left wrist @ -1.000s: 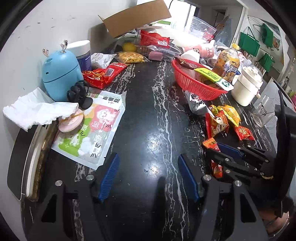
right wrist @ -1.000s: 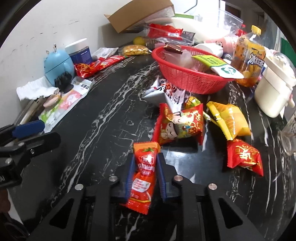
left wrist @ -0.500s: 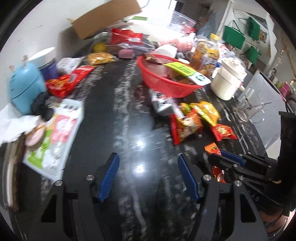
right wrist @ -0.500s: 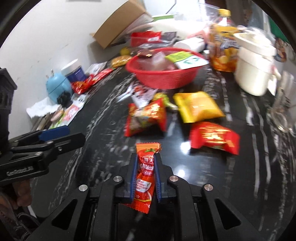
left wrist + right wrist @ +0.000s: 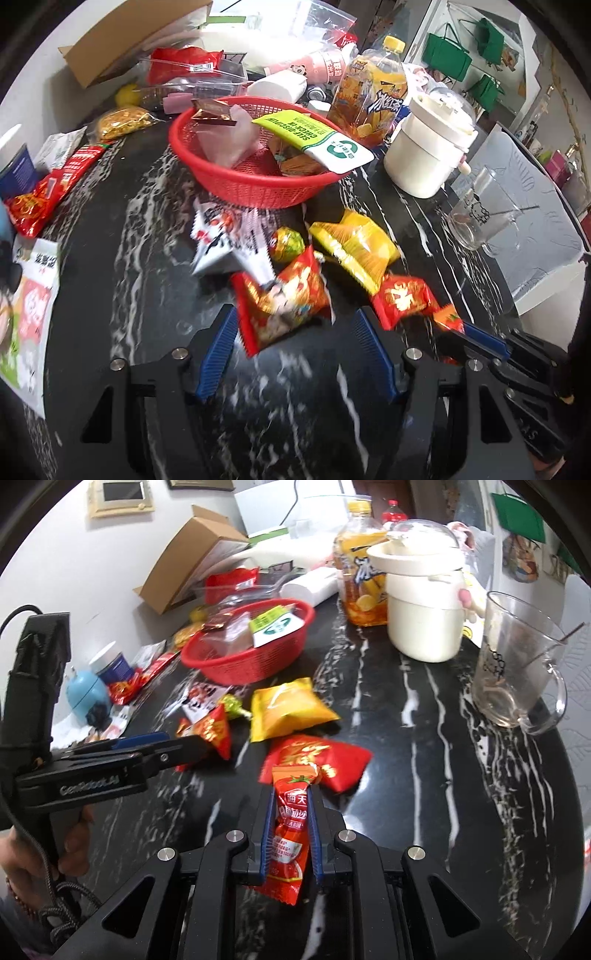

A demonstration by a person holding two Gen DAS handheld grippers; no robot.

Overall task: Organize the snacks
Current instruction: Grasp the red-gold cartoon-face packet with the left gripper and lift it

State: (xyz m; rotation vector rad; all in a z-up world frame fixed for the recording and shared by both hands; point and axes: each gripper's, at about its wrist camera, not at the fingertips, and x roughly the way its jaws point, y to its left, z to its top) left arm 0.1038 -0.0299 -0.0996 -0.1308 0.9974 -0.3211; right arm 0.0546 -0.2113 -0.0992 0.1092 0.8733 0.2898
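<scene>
My right gripper (image 5: 291,792) is shut on a red ketchup sachet (image 5: 290,834) and holds it above the black marble counter (image 5: 424,775). My left gripper (image 5: 295,321) stands open over the snack pile. A red snack bag (image 5: 280,302) lies on the counter with its near corner between the blue pads, which do not press on it. Around it lie a yellow bag (image 5: 354,251), a small red packet (image 5: 402,299), a silver-white packet (image 5: 225,236) and a round foil candy (image 5: 286,240). Behind them a red basket (image 5: 251,192) holds several packets.
At the right stand a white lidded pot (image 5: 424,616), a glass mug (image 5: 517,675) and a tea bottle (image 5: 360,572). A cardboard box (image 5: 188,565) and bags crowd the back. A blue device (image 5: 86,694) and a long red packet (image 5: 55,188) lie left. A hand (image 5: 70,849) holds the left gripper.
Both grippers have swung right along the counter toward the snack pile. The red bag now lies between the left fingers. The right gripper carries the sachet higher, closer to the pot and mug.
</scene>
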